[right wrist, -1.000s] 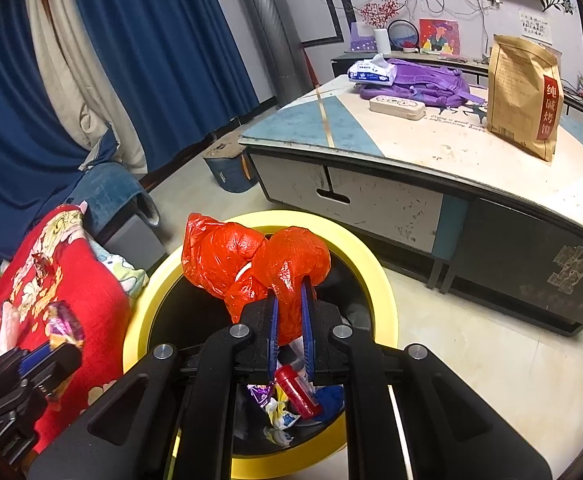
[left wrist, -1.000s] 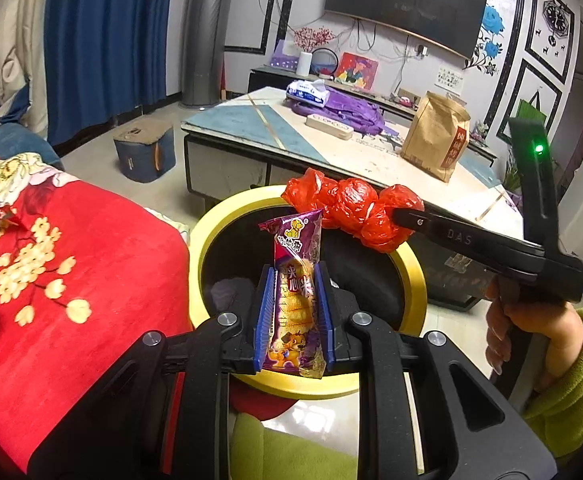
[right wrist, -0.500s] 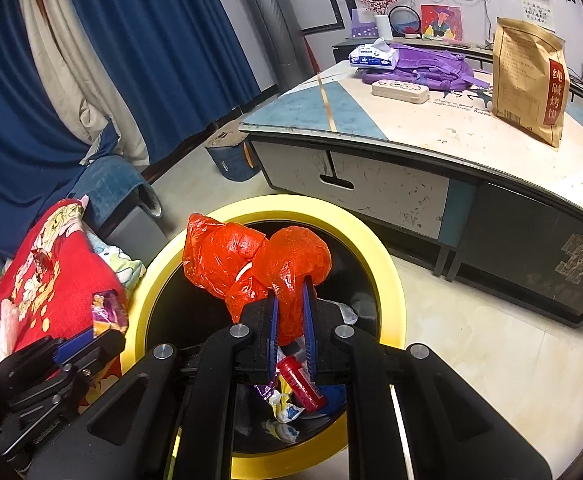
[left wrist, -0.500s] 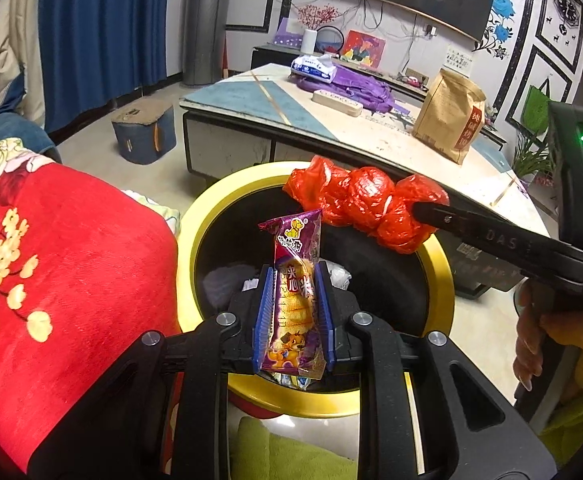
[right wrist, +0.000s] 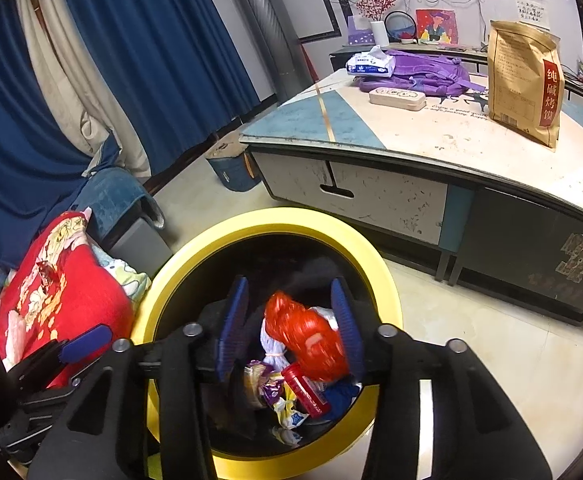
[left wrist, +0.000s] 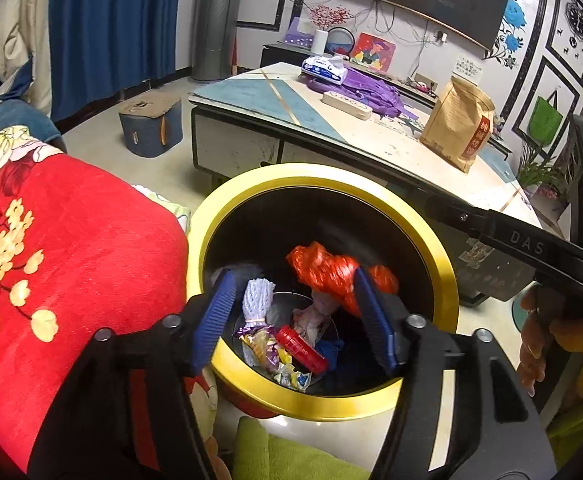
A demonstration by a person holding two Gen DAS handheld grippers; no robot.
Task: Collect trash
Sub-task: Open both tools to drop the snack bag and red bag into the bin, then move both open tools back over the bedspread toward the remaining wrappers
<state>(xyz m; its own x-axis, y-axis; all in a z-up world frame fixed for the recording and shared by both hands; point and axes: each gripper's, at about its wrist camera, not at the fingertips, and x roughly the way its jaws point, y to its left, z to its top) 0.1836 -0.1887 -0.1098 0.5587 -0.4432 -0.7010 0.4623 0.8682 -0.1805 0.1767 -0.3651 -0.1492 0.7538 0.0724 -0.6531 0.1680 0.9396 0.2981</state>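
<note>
A black trash bin with a yellow rim [left wrist: 423,224] [right wrist: 375,248] stands on the floor below both grippers. My left gripper [left wrist: 297,316] is open and empty above the bin's near edge. My right gripper [right wrist: 289,324] is open and empty above the bin; it also shows at the right of the left wrist view [left wrist: 531,240]. A crumpled red plastic bag [left wrist: 331,268] [right wrist: 311,336] is blurred, inside the bin mouth. The purple snack wrapper [left wrist: 259,344] [right wrist: 261,380] lies among trash at the bottom, beside a red tube [left wrist: 301,350] [right wrist: 305,390].
A red flowered blanket [left wrist: 71,260] [right wrist: 59,292] lies left of the bin. A low table [left wrist: 331,128] [right wrist: 431,140] behind the bin carries a brown paper bag [right wrist: 525,80], a purple backpack and tissues. A blue stool [left wrist: 151,124] stands on the floor.
Both grippers opened. The red bag dropped from the right gripper into the bin, and the purple snack wrapper dropped from the left gripper to the bin's bottom.
</note>
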